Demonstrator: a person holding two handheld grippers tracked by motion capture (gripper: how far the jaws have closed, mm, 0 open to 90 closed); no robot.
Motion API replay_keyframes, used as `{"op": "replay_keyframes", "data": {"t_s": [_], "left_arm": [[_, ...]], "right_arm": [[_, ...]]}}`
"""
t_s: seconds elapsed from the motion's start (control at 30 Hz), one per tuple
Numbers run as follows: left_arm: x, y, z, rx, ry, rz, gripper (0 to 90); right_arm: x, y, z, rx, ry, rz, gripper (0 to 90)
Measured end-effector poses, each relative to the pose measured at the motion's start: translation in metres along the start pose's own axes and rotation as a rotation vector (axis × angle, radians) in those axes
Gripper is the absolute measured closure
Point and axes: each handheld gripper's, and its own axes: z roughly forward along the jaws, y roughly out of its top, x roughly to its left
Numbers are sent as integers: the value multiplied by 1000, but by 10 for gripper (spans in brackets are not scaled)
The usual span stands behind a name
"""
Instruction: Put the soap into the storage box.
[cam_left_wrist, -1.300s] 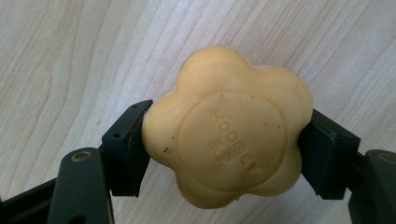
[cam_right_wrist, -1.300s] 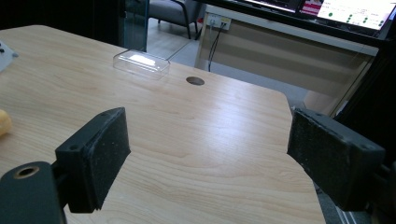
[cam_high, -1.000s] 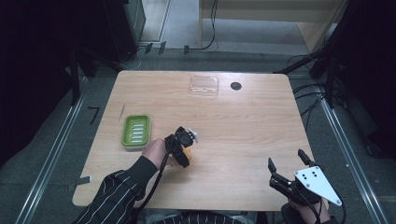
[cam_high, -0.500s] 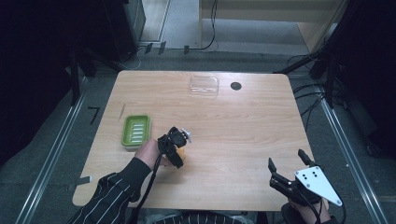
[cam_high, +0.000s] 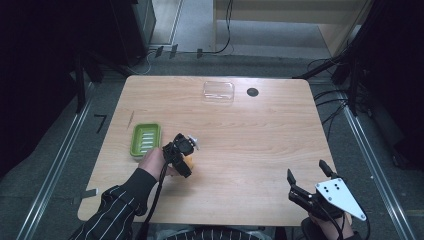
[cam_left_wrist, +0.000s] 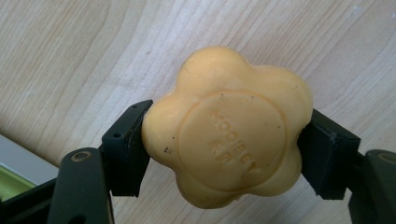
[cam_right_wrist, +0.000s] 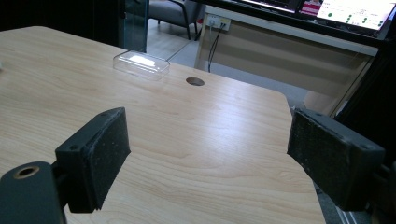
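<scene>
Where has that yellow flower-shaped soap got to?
The soap is clamped between the left gripper's jaws, at the table's left side, just right of the green soap dish.

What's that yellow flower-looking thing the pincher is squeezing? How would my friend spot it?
Start at the wooden table and look to its left side, where a green soap dish sits. Just right of the dish, the left gripper has its two black jaws clamped on a bar of soap. It is the one yellow-orange thing there, shaped like a puffy flower with letters stamped in a round middle.
</scene>
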Motion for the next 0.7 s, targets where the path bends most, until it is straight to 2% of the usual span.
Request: {"op": "replay_keyframes", "data": {"t_s": [0.7], "left_arm": [[21, -9, -10, -40, 22, -64, 279]], "right_arm": [[0, 0, 0, 0, 1, -1, 133]]}}
